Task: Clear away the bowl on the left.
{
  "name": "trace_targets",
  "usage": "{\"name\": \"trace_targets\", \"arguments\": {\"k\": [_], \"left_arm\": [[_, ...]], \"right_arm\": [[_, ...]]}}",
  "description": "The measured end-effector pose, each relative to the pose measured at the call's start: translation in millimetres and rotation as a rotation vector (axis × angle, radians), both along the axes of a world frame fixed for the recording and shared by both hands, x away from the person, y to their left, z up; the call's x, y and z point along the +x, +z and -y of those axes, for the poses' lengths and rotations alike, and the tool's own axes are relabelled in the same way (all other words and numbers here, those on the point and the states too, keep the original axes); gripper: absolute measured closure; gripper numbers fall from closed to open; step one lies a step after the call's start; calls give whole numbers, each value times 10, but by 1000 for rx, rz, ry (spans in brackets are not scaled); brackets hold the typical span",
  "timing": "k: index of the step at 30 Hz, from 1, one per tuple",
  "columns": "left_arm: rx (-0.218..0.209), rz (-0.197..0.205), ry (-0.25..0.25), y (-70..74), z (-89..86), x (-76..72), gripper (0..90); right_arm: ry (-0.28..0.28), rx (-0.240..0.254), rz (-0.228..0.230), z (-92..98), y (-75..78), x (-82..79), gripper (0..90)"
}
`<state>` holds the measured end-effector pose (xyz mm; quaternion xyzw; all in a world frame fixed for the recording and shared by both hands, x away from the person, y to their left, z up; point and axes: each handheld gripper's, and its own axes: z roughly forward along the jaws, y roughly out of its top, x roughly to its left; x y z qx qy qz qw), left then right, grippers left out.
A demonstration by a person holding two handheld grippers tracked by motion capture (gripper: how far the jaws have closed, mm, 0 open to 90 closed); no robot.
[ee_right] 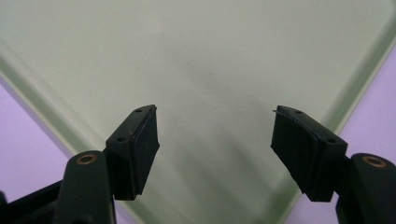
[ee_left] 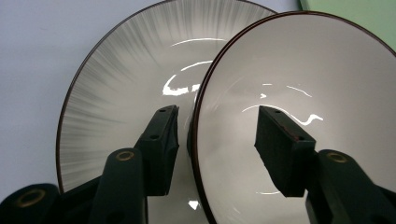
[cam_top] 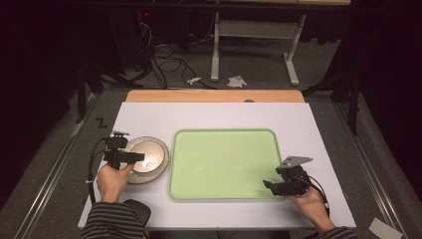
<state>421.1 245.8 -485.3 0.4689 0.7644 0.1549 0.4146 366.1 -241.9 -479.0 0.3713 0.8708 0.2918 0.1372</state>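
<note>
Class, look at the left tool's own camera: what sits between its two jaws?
In the left gripper view, the dark rim of the smaller bowl stands between the left tool's open jaws, in front of the larger streaked plate.

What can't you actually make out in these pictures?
- High view: the stack of plates is partly covered by the left gripper, so how many plates there are is unclear.
- Left gripper view: the upper plate hides part of the lower plate; both run past the frame's edge.
- Right gripper view: the green tray is cut off; the right gripper hangs open above one corner.
</note>
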Motion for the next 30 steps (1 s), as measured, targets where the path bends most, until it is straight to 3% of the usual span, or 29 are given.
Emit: {"name": "trace_targets", "arguments": {"k": [4,12,16,23,30], "left_arm": [[3,-18,-14,-26,17,12,534],[17,-18,-21,-38,25,11,572],[-5,-41,-4,-59,11,34,594],[-45,-53,18,-56,-63,40,728],[-90,-35,33,-24,-109,42,818]], "right_arm": [[-1,1,-5,-3,-5,2,331],[5,-2,-3,-13,-9,-1,331],[4,-10,-6,-7,-9,2,332],[8,-9,-8,-26,-16,-7,332],[8,-5,-6,-23,-14,-6,332]]}}
